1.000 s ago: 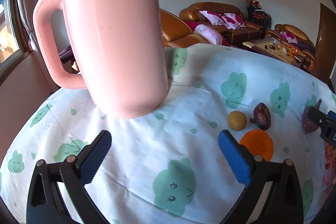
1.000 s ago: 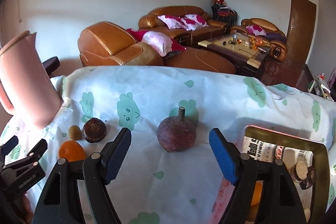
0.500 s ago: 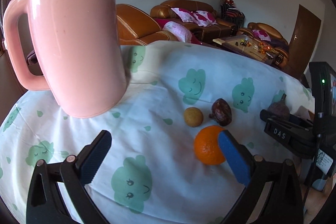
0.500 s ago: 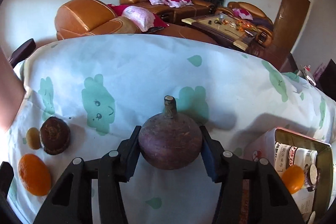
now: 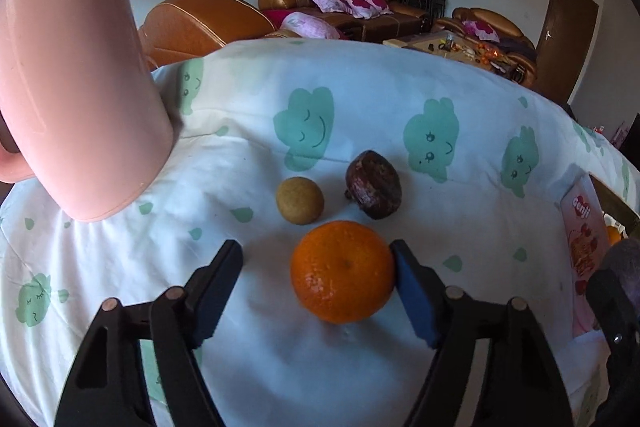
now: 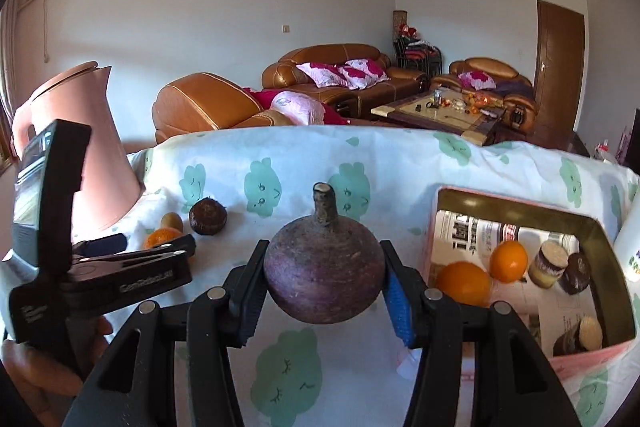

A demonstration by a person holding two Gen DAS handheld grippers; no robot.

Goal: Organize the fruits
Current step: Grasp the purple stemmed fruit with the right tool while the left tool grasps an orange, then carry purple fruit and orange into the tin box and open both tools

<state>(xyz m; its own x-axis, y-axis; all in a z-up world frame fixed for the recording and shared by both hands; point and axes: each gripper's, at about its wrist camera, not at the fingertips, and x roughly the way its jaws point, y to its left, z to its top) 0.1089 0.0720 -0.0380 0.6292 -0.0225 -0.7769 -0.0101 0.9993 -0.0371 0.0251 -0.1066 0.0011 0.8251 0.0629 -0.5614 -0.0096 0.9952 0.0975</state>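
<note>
Left wrist view: the left gripper (image 5: 316, 289), its jaws just closing, partly open around an orange (image 5: 343, 271) on the cloud-print tablecloth (image 5: 248, 131); only the right pad touches.

Right wrist view: the right gripper (image 6: 323, 297) clamps a purple round fruit (image 6: 323, 269), raised beside the pink box (image 6: 592, 357) at the cloth's right edge.

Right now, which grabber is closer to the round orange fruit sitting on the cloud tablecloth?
Left. The left gripper has the round orange fruit between its fingers, one pad touching it. The right gripper is off to the side, clamped on a purple round fruit with a stem.
</note>
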